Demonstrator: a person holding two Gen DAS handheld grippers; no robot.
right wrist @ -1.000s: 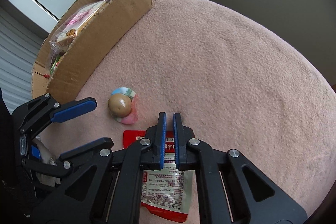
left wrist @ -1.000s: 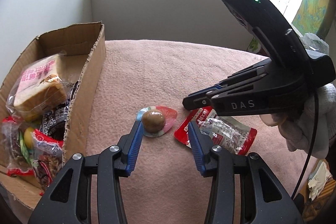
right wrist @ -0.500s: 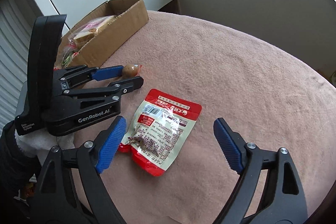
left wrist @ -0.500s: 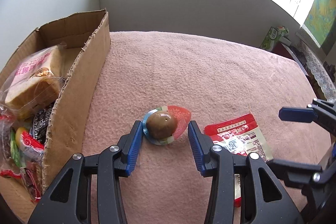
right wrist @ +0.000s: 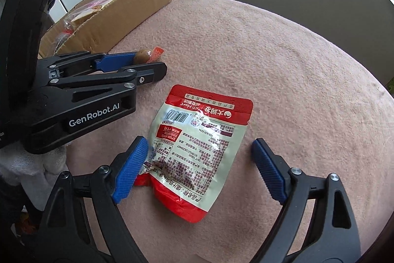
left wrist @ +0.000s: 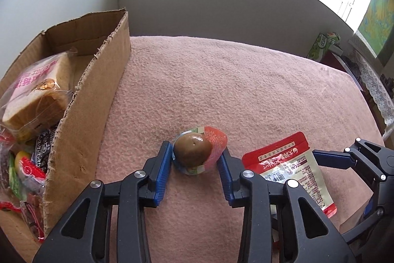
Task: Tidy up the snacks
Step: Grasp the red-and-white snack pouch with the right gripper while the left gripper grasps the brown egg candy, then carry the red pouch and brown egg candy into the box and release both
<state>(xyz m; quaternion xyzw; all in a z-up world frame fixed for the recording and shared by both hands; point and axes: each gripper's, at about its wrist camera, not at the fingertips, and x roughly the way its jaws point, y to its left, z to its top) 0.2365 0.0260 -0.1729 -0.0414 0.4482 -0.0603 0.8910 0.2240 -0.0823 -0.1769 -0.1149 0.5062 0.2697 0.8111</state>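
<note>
— Pink fleece covers the table [left wrist: 246,80], and the cardboard box [left wrist: 81,130] of snacks already packed stands at my nine o'clock, right beside my left tongs [left wrist: 194,164]. What do you want to know?

— Where is the packed egg [left wrist: 194,150] relative to those tongs?

— Dead ahead at twelve o'clock, sitting on the fleece right between the blue pads. My left jaws are closing on it: the left pad looks to be touching the wrapper's edge, the right pad just meets the pink flap, but I can't say they are pressing yet. Its long axis runs across my view, from about eight o'clock to two o'clock, so the pads take it roughly end to end.

— And the other hand?

— My right tongs [right wrist: 199,164] are spread wide and opening, straddling the lower half of the red-and-white pouch [right wrist: 199,139]. It lies flat at my twelve o'clock, its long axis running from about six to one o'clock. The left pad lies over its lower left edge; the right pad stands clear.

— Which goes to the box first?

— I judge the egg: my left hand is nearer the box, which lies at ten o'clock from my right tongs, beyond the left ones.
</note>
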